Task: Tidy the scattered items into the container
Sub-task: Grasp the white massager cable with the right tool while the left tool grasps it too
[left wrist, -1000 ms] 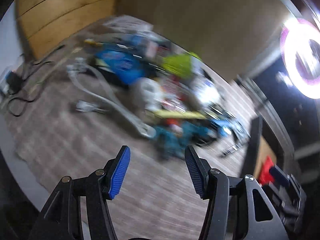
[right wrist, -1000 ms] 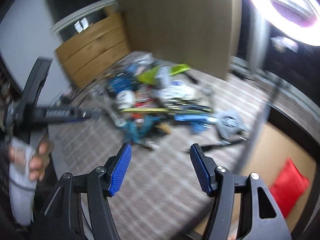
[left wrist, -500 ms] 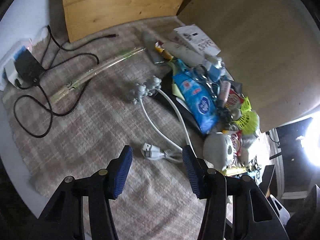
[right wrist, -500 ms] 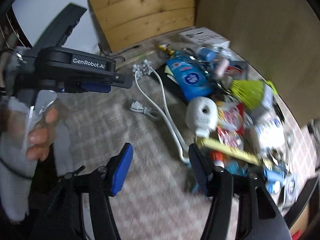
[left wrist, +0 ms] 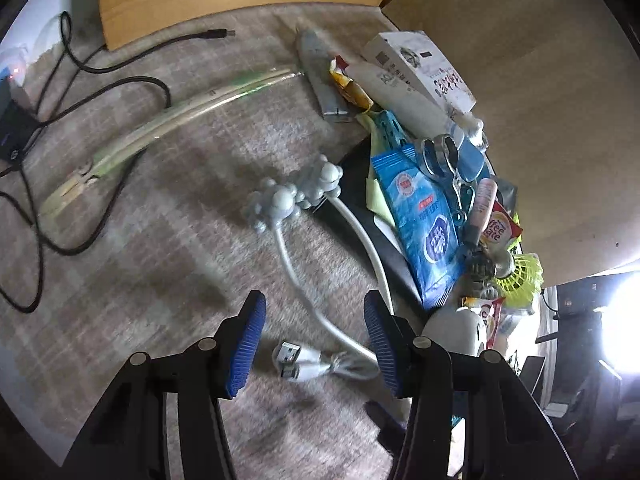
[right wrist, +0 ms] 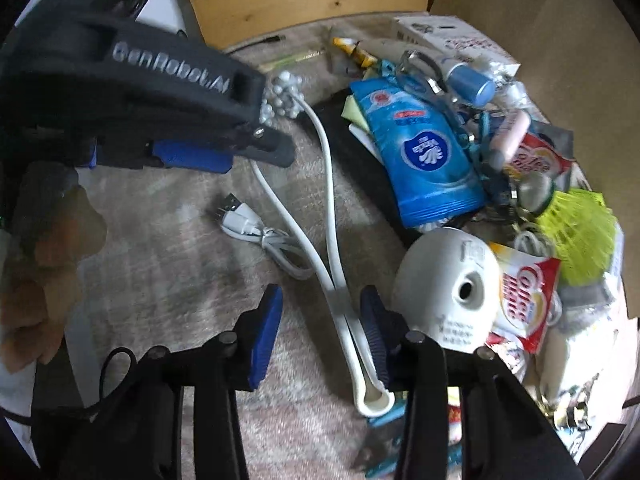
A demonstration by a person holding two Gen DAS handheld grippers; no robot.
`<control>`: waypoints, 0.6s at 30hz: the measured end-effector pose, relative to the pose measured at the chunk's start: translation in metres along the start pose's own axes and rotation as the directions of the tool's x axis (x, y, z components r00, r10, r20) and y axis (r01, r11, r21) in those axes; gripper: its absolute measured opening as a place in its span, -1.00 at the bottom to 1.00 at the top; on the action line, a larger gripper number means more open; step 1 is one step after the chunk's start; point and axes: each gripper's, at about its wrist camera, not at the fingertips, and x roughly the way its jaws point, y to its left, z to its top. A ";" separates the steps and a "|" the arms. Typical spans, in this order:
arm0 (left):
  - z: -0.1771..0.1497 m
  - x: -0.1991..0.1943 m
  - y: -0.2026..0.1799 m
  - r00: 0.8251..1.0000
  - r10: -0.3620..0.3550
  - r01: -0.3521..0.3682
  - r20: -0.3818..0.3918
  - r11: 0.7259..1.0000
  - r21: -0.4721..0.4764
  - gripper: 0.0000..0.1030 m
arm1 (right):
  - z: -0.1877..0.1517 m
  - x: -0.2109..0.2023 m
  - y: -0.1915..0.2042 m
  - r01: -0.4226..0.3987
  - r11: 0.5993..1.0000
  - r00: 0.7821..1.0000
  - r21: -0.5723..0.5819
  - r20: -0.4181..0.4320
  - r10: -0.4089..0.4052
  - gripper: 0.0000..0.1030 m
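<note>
Left hand-held gripper (left wrist: 312, 340) closing, unclenched, white USB cable (left wrist: 308, 358) between its jaws. Right hand-held gripper (right wrist: 320, 332) closing, unclenched, astride white looped massager (right wrist: 340, 300) on carpet (right wrist: 180, 272).

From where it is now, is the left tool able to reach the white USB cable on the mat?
Probably yes. The white USB cable lies on bare mat between the closing fingers of the left tool, with nothing over it. Only the bent white tube passes close beside it.

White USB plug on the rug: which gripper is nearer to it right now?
Left. The left gripper frames the white USB plug between its closing, not yet touching jaws. The right gripper sits farther along, closing around the looped white massager handle.
</note>
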 end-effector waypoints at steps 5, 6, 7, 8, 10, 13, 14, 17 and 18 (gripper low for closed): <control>0.003 0.013 -0.003 1.000 0.002 -0.001 -0.016 1.000 0.008 -0.57 | -0.006 0.010 0.004 0.001 1.000 1.000 -0.016 -0.017 -0.001 -0.45; 0.004 0.015 -0.003 1.000 0.001 -0.001 -0.019 1.000 0.011 -0.77 | -0.008 0.009 0.006 0.008 1.000 1.000 -0.017 -0.010 -0.008 -0.50; 0.004 0.016 -0.002 1.000 -0.007 0.007 -0.023 1.000 0.005 -0.78 | -0.010 0.009 0.006 0.016 1.000 1.000 -0.017 -0.010 -0.016 -0.62; 0.004 0.016 -0.001 1.000 -0.018 0.018 -0.023 1.000 -0.006 -0.79 | -0.012 0.007 0.007 0.015 1.000 1.000 -0.010 -0.012 -0.015 -0.71; 0.002 0.011 0.000 0.999 -0.034 0.034 -0.013 0.999 -0.014 -0.81 | -0.016 0.003 0.005 -0.012 1.000 1.000 0.018 -0.009 0.012 -0.71; -0.003 -0.002 -0.007 0.999 -0.030 0.030 0.014 0.999 0.014 -0.81 | -0.024 -0.009 0.009 -0.033 0.999 0.999 0.029 0.021 0.033 -0.73; -0.005 -0.007 -0.011 0.999 -0.029 0.028 0.024 0.999 0.025 -0.82 | -0.027 -0.015 0.010 -0.041 0.999 0.999 0.032 0.035 0.040 -0.73; -0.011 -0.024 -0.025 0.998 -0.047 0.044 0.047 0.997 0.056 -0.84 | -0.036 -0.034 0.011 -0.048 0.997 0.996 0.054 0.073 0.044 -0.73; -0.014 -0.031 -0.032 0.997 -0.052 0.048 0.056 0.996 0.077 -0.84 | -0.039 -0.040 0.010 -0.051 0.997 0.995 0.065 0.085 0.046 -0.73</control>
